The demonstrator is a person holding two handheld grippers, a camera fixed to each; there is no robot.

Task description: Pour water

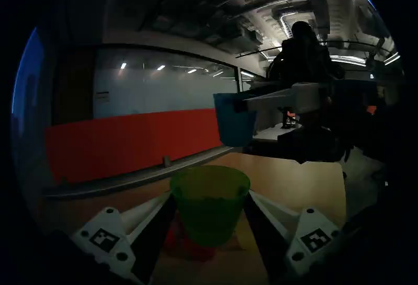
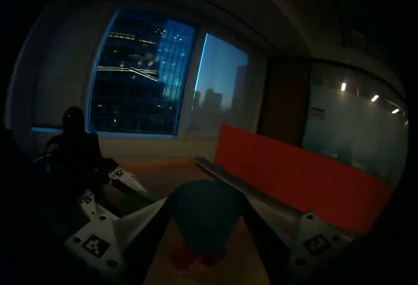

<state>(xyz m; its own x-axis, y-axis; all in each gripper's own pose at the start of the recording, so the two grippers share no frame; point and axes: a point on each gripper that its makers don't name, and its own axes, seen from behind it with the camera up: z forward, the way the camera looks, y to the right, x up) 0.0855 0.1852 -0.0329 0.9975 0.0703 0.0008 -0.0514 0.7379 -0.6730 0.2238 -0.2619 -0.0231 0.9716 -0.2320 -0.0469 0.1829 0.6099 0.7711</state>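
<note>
A translucent green cup (image 1: pixel 210 209) stands upright between the fingers of my left gripper (image 1: pixel 210 201), which is shut on it just above the wooden table (image 1: pixel 292 180). Beyond and higher up hangs a blue cup (image 1: pixel 235 120), gripped from the right by my right gripper (image 1: pixel 266 101). In the right gripper view the blue cup (image 2: pixel 206 217) sits between the fingers of my right gripper (image 2: pixel 206 201). My left gripper (image 2: pixel 123 196) is low at the left there, with the green cup (image 2: pixel 137 201) in it. Something red (image 1: pixel 188 246) lies on the table under the green cup.
A long red panel (image 1: pixel 125 141) under frosted glass runs along the table's far side. Dark windows (image 2: pixel 141 76) show a night city. A person's dark shape (image 1: pixel 303 55) stands behind the right gripper. The room is dim.
</note>
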